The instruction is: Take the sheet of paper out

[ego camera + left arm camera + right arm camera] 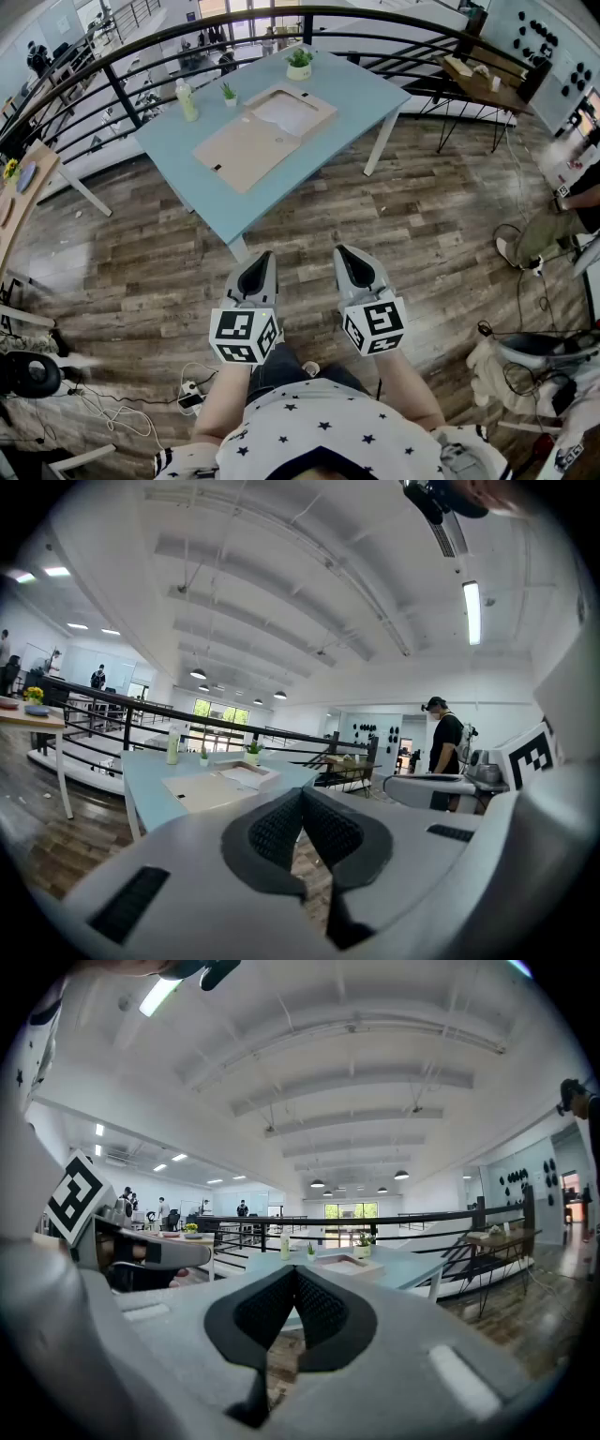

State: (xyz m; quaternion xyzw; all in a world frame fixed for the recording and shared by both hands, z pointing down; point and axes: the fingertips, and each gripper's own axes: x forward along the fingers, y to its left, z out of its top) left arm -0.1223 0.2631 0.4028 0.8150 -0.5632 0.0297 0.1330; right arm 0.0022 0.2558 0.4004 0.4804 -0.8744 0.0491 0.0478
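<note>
Wooden floor [141, 281], blue bench [178, 141] ahead | sheet of paper [284, 112] lay in open cardboard box [239, 155] on bench | our left tongs [263, 258] and right tongs [345, 253] pressed together, empty, well short | step: approach, we judged; next: step closer, spread tongs.

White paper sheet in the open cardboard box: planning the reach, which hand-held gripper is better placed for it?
Probably left: the left hand-held gripper lines up closer with the white paper sheet than the right hand-held gripper; both are shut, far off.
</note>
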